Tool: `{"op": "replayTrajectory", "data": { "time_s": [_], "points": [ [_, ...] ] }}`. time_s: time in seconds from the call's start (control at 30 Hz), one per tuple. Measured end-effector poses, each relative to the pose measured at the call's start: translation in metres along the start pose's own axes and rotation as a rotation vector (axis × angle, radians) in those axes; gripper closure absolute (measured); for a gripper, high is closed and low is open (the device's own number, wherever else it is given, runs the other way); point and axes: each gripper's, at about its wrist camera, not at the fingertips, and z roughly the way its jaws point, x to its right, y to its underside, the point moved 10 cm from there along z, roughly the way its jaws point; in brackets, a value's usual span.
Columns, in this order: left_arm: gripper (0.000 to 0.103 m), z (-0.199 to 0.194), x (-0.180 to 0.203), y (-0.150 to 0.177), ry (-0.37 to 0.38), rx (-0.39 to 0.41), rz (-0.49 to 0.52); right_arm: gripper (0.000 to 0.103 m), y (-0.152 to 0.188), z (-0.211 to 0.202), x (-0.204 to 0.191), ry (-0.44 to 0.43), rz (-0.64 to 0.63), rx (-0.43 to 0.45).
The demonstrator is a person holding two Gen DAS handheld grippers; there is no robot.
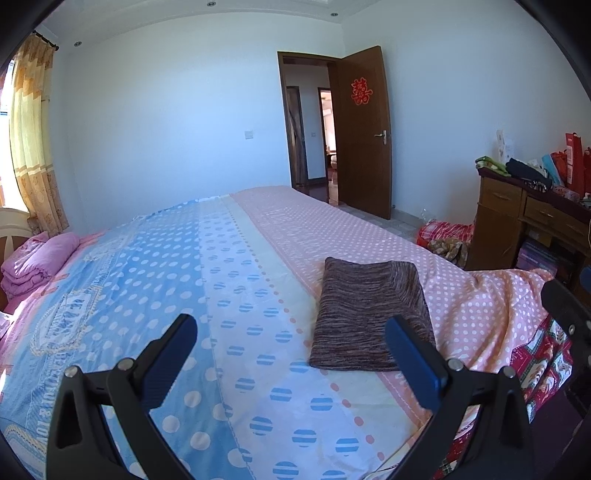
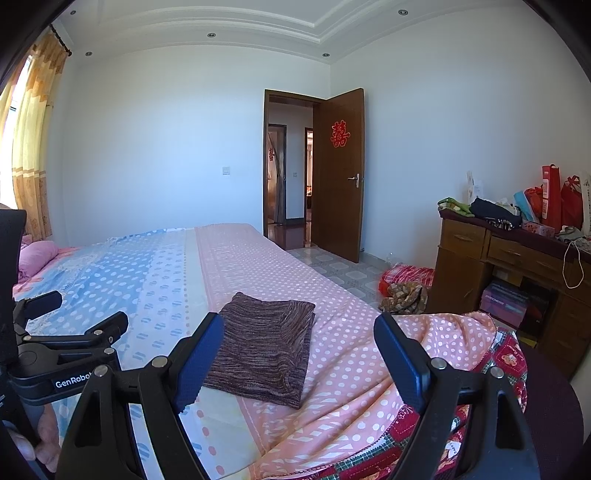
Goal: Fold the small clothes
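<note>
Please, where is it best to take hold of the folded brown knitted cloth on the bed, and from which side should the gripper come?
Probably the near short edge of the folded brown knitted cloth. It lies flat on the bedsheet, and its layered edges show at the near and right sides. The open right gripper could come low from the near side, one finger sliding under.

1. The walls [image 2: 155, 140] are plain white, and the stepped white ceiling [image 2: 207, 22] has small recessed lights.
2. A yellow patterned curtain [image 1: 31, 133] hangs at the left, with daylight coming through it.
3. A brown wooden door [image 2: 341, 173] stands open on the far wall, a red paper cutting [image 2: 340, 133] stuck on it; a hallway shows beyond.
4. A large bed [image 2: 229, 266] fills the middle, its cover blue and pink with white dots.
5. The floor [image 2: 332, 269] by the door is patterned tile.
6. A wooden desk [image 2: 476, 254] stands at the right, piled with red bags [image 2: 554, 195] and clothes.
</note>
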Motion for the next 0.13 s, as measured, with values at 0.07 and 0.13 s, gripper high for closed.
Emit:
{"op": "replayTrajectory", "data": {
  "time_s": [0.07, 0.13],
  "points": [
    [0.0, 0.0003, 0.0005, -0.0005, -0.01, 0.004, 0.007, 0.019, 0.0002, 0.0004, 0.0005, -0.003, 0.002, -0.001],
    [0.0, 0.0011, 0.0017, -0.0006, -0.004, 0.004, 0.015, 0.019, -0.0001, -0.0002, 0.0023, 0.002, 0.003, 0.003]
  ]
}}
